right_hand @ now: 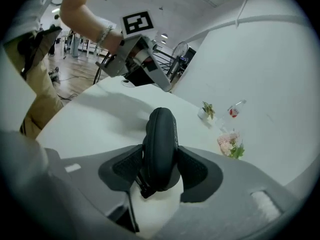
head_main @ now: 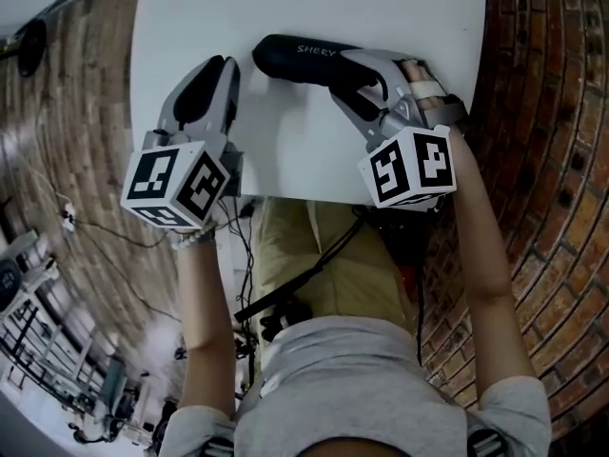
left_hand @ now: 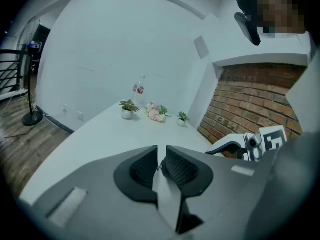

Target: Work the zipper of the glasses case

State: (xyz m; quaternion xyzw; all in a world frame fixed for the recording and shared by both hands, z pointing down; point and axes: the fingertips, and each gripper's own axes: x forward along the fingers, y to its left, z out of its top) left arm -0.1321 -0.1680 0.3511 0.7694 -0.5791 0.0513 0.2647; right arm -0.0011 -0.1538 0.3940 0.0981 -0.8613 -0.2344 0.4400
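**White table by a brick wall – right gripper clamps the case, left gripper stands off**

A white table (head_main: 314, 150) fills the top of the head view, with a brick wall (head_main: 542, 112) running down the three o'clock side.

The right gripper (head_main: 347, 82) reaches in from four o'clock, and its jaws are closed on the near end of the glasses case (head_main: 295, 57). In the right gripper view both pads press the black case (right_hand: 161, 139) from either side. The case stands on edge and runs away from the camera toward twelve o'clock. The zipper pull (right_hand: 144, 190) hangs from its near end at seven o'clock, just below the pads.

The left gripper (head_main: 221, 74) is at eleven o'clock in the head view. The case lies at about its three o'clock, near but not touching. In the left gripper view its jaws stand slightly apart – a thin slit with only the table showing through, and nothing held.

Beyond the left gripper's jaws, at the far end of the table toward twelve o'clock, are a small potted plant (left_hand: 129, 108), a cluster of flowers (left_hand: 156, 113) and a clear bottle (left_hand: 138, 88). The brick wall is at two o'clock in this view.
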